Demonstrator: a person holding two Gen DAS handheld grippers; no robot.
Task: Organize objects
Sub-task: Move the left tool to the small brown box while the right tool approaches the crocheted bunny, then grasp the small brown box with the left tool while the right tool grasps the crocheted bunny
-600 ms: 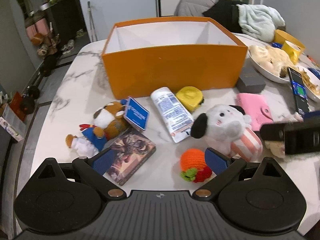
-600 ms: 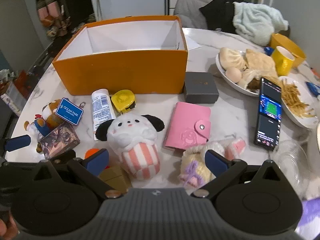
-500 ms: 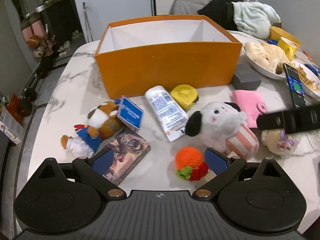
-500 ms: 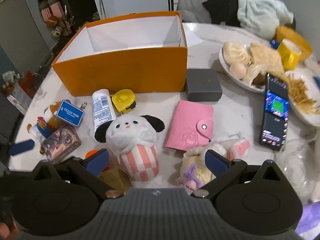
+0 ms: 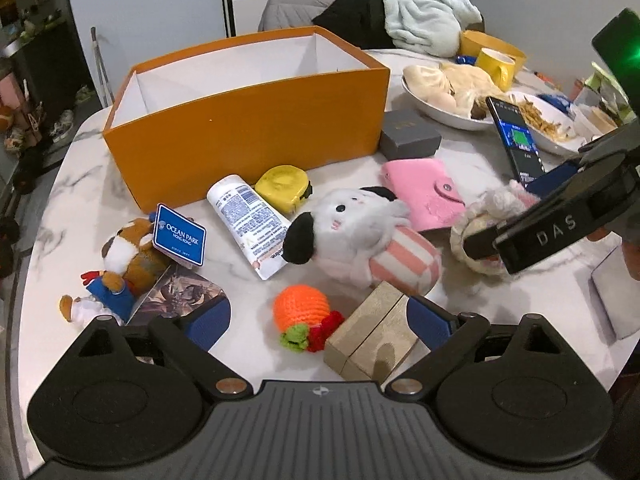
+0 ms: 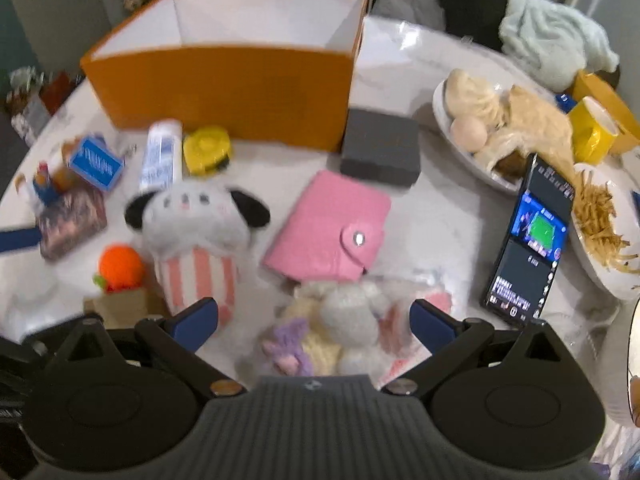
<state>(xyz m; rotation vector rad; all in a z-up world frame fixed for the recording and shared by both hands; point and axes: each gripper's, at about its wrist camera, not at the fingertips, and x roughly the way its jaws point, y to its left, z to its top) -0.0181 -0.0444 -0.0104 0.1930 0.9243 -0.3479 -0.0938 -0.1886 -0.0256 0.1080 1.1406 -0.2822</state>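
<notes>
Orange box [image 5: 248, 120] stands empty at the upper middle of the marble worktop [image 5: 68, 200], probably the bin for the clutter before it: a white plush dog [image 5: 352, 236], pink wallet [image 6: 328, 228], lotion tube [image 5: 248, 224] and crocheted orange [image 5: 300, 308]. Left claw [image 5: 320, 320], fully spread and empty, frames that orange and a wooden block [image 5: 372, 340] at lower centre. Right claw [image 6: 314, 320], equally wide and gripping nothing, hangs over a small knitted toy [image 6: 340, 328].

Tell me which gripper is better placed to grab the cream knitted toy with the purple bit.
Right. The right gripper hangs open with the knitted toy between its fingers; the left gripper is open over the orange crochet ball and wooden block.
</notes>
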